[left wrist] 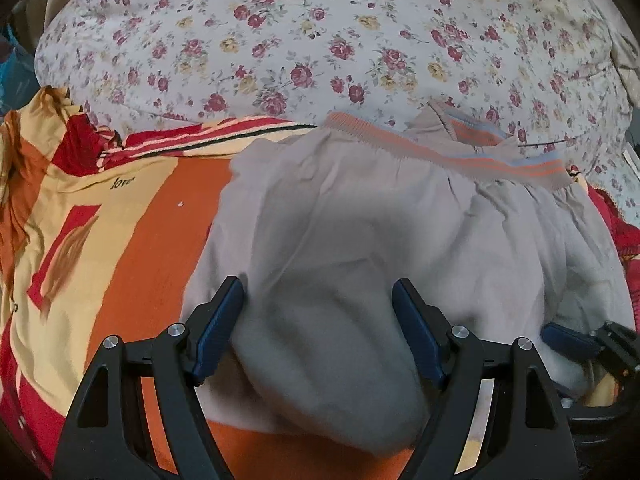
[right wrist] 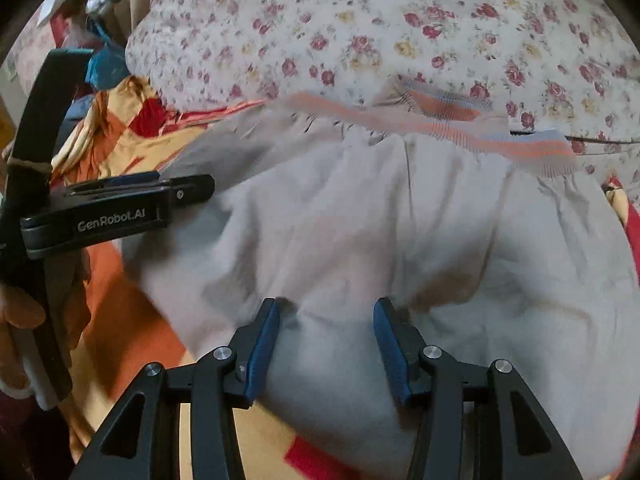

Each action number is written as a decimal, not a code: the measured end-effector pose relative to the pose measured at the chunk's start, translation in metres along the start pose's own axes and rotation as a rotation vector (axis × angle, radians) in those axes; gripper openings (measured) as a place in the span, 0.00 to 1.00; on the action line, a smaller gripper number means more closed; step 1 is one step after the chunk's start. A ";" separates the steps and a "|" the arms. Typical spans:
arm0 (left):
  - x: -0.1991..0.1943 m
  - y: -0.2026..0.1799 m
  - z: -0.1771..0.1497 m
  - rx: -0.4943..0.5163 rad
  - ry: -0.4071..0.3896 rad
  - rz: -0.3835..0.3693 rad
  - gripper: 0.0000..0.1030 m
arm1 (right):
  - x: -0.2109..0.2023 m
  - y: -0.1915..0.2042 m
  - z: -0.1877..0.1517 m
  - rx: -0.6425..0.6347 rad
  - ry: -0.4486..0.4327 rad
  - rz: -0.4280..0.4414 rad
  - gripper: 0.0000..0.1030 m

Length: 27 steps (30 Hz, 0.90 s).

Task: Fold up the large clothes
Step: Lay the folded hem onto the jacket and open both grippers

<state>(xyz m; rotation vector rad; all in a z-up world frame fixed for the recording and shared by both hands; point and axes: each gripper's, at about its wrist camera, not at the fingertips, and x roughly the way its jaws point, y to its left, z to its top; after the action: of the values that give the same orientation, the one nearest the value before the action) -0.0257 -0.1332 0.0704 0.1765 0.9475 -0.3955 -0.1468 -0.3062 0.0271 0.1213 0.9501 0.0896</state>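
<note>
- Left hand-held gripper (left wrist: 318, 312): spread wide over the near end of the grey garment (left wrist: 360, 240), blue pads either side of a soft bulge of cloth, nothing pinched.
- Right hand-held gripper (right wrist: 325, 334): also parted, a bit narrower, straddling a hump of the same cloth, gripping nothing.
- Both side by side at the near hem, the left one seen side-on at the edge of the right wrist view.
- Grey garment lying spread on the orange, yellow and red bedsheet (left wrist: 132, 264), gathered waistband (left wrist: 448, 152) with orange and blue stripes at the far end, just against the flowered quilt (left wrist: 320, 28).
- Waistband kinked and partly turned over itself on the right; cloth rumpled below it.
- Likely step: taking hold of the near edge to fold it up toward the waistband.
- To do it well: dip both sets of pads down to the hem itself, not the puffed middle; catch all layers at once; close at matching points so the edge lifts level.
- Then carry forward low and together, keeping the cloth taut between the two grips, and lay the hem square along the waistband.
- Worth smoothing that kinked band first, or the fold may set crooked.
- Risk, by the look of it: pinching the bedsheet along with the garment.
</note>
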 end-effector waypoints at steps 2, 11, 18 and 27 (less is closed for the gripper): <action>-0.003 0.003 -0.002 -0.011 0.001 -0.008 0.75 | -0.015 -0.004 0.001 -0.002 0.010 0.021 0.46; -0.013 0.019 -0.008 -0.081 0.004 -0.043 0.75 | -0.085 -0.089 -0.032 0.084 -0.118 -0.259 0.58; -0.012 0.031 -0.007 -0.125 0.008 -0.079 0.75 | -0.060 -0.146 -0.070 0.237 0.012 -0.296 0.62; 0.003 0.082 0.006 -0.306 0.039 -0.164 0.75 | -0.090 -0.132 -0.056 0.258 -0.074 -0.210 0.62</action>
<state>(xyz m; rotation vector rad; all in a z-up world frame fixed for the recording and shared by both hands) 0.0138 -0.0614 0.0692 -0.1733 1.0526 -0.3930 -0.2409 -0.4453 0.0483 0.2601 0.8920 -0.2304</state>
